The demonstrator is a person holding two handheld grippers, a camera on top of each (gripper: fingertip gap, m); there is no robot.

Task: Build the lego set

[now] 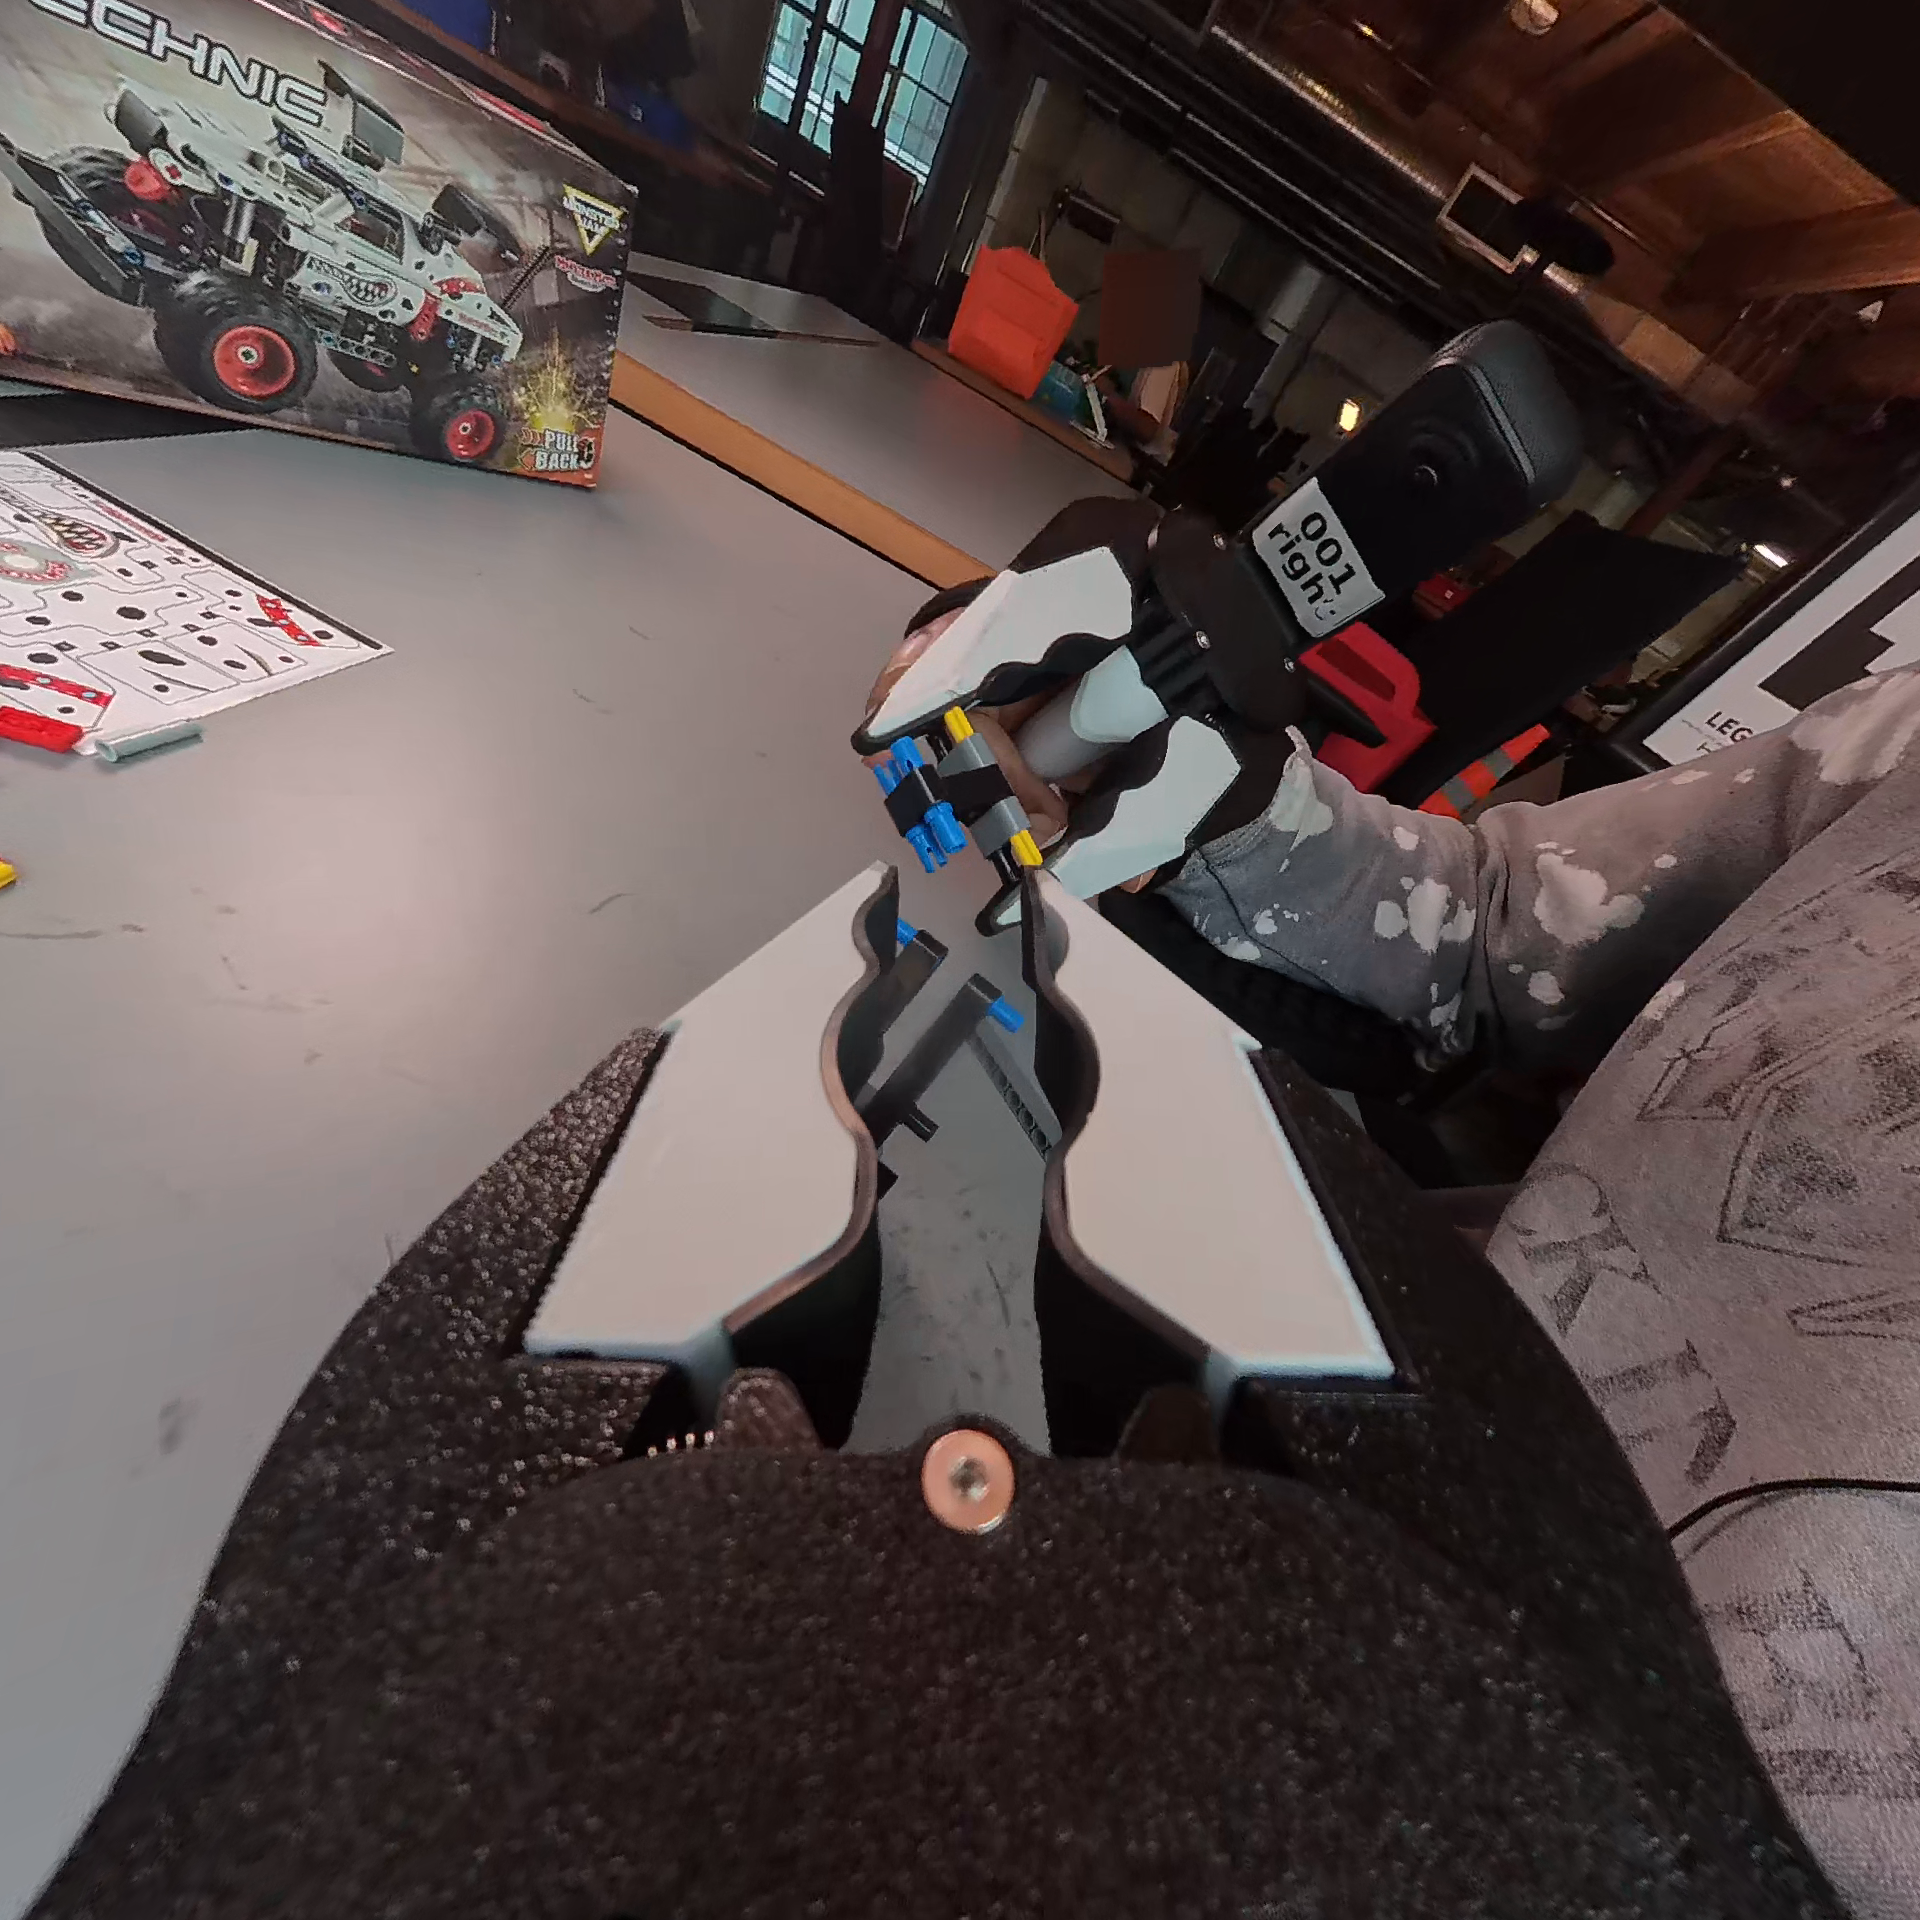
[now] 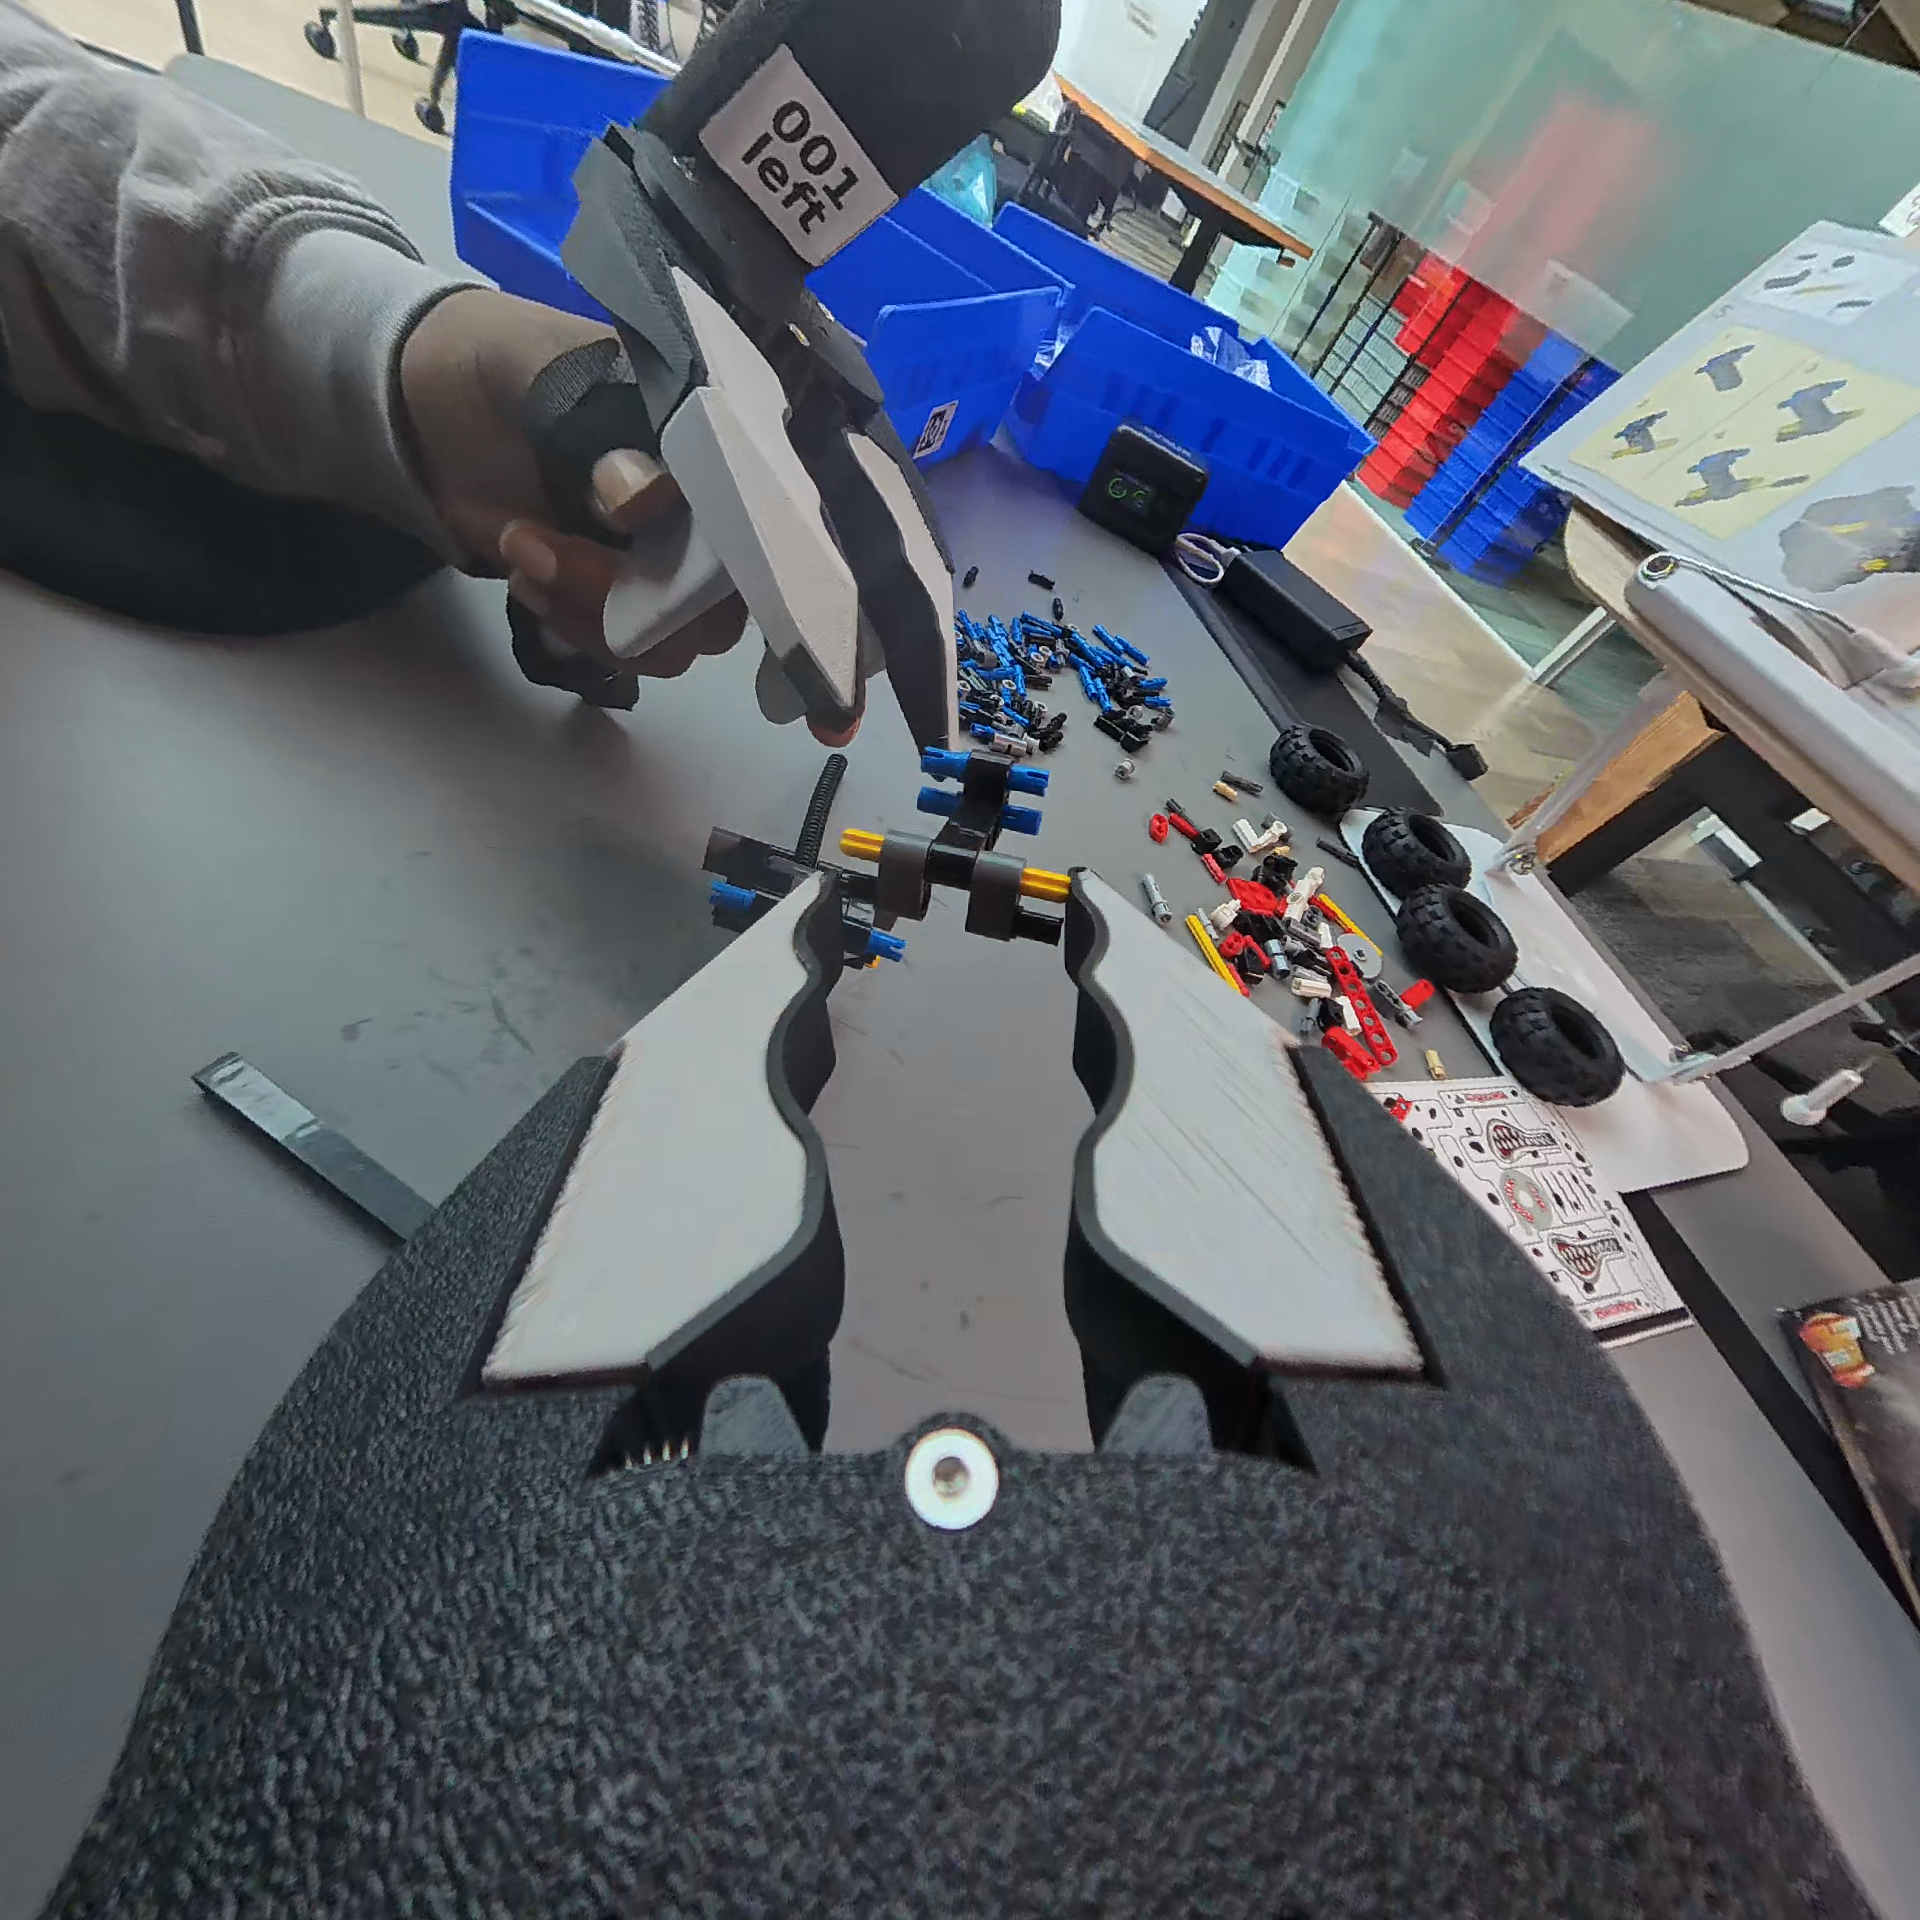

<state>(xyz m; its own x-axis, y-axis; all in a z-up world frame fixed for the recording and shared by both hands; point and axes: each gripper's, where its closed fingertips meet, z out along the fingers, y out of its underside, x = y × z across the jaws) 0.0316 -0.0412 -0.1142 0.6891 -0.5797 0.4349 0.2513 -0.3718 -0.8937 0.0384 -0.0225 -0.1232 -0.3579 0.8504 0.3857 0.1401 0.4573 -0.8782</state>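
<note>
Here we hold a small lego piece [image 2: 961, 857] in our right claw [image 2: 951, 894]. Its fingers are spread about halfway and pinch the yellow axle by both ends, w/ grey sleeves, a black middle and blue pins sticking up past the tips. In the left wrist view the same piece [image 1: 951, 790] sits in the right claw [image 1: 940, 821], up off the grey table [image 1: 416, 935].

Our left claw [image 1: 961, 894] is narrowed to a small gap; a second black-and-grey part w/ blue pins [image 1: 935, 1029] lies between its fingers, but we cannot tell if the fingers really grip it. From the right wrist view the left claw [image 2: 899, 727] points down, tips just above the blue pins.

Further back on the table: a pile of blue and black pins [image 2: 1060, 675], a heap of red, white and black bits [image 2: 1288, 935], four black tyres [image 2: 1449, 935] in a row, a sticker sheet [image 2: 1538, 1195], blue bins [image 2: 1143, 395]. The set's box [image 1: 312, 239] stands on the left.
</note>
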